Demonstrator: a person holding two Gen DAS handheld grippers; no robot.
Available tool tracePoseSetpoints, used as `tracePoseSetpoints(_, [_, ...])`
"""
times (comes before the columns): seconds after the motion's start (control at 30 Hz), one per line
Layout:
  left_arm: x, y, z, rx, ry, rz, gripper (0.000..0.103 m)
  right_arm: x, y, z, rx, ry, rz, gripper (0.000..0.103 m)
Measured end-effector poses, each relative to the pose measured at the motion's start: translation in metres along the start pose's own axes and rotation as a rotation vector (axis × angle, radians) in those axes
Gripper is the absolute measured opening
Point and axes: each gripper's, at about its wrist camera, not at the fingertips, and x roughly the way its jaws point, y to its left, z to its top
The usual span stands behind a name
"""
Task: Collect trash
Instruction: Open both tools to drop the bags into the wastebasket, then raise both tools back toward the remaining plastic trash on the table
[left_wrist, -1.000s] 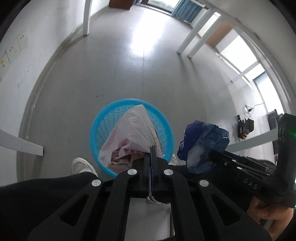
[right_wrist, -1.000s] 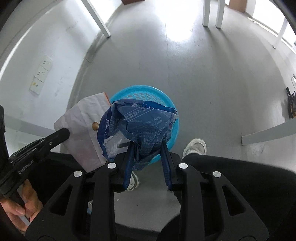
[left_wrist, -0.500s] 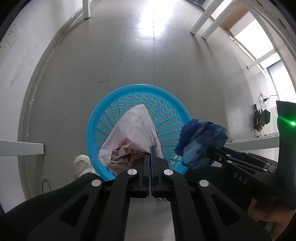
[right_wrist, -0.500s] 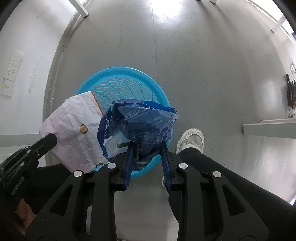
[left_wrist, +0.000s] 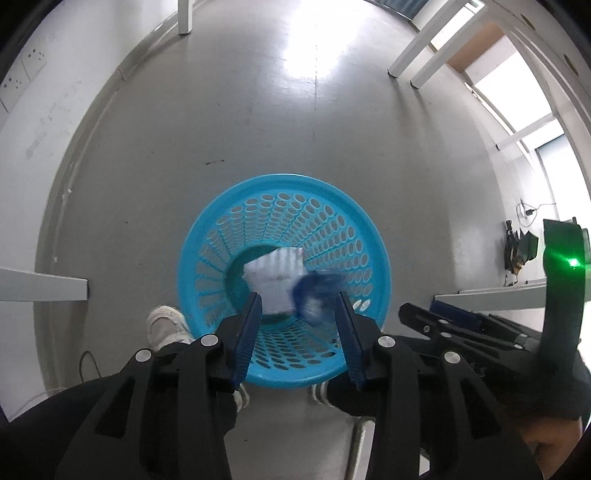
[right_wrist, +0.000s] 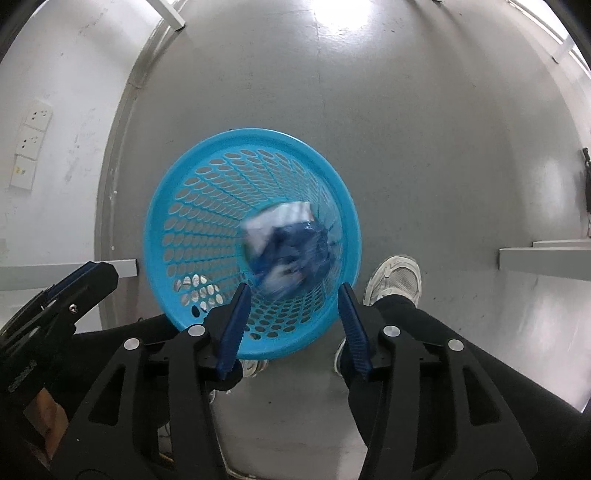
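Note:
A round blue perforated basket (left_wrist: 221, 236) (right_wrist: 177, 206) stands on the grey floor below both grippers. Inside it lie a white paper bag (left_wrist: 275, 275) (right_wrist: 284, 214) and a crumpled blue plastic bag (left_wrist: 314, 291) (right_wrist: 295, 251), both blurred. My left gripper (left_wrist: 299, 306) hangs over the basket's near rim, jaws opening, nothing pressed between the pads. My right gripper (right_wrist: 293, 295) points straight down over the basket, jaws opening too, with the blue bag free below them. Each gripper also shows at the edge of the other's view: the right gripper (left_wrist: 461, 325) and the left gripper (right_wrist: 70, 291).
The person's white shoes (right_wrist: 395, 280) (left_wrist: 166, 325) and dark trouser legs flank the basket. A white wall with sockets (right_wrist: 33, 144) runs along the left. White table legs (left_wrist: 413, 62) stand at the far end; white bars (right_wrist: 546, 258) (left_wrist: 40, 290) jut in from the sides.
Both grippers sank toward the basket, then opened. The white paper bag left the left jaws and the blue bag left the right jaws; both dropped into the basket.

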Motion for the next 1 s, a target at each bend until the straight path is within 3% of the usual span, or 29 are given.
tracePoseSetpoints(0.33, [-0.036, -0.012, -0.020, 0.062, -0.031, 0.055, 0.040, -0.043, 0.013, -0.029, -0.064, -0.066, -0.012, 0.054])
tracePoseSetpoints(0.57, [-0.072, -0.008, -0.038, 0.060, -0.084, 0.043, 0.043, -0.091, 0.023, -0.057, -0.148, -0.172, -0.015, 0.061])
tracePoseSetpoints(0.77, [-0.107, -0.017, -0.069, 0.099, -0.137, 0.019, 0.050, -0.129, 0.023, -0.088, -0.190, -0.231, 0.010, 0.068])
tracePoseSetpoints(1.0, [-0.131, -0.027, -0.090, 0.130, -0.167, 0.027, 0.058, -0.169, 0.022, -0.123, -0.215, -0.312, 0.014, 0.070])
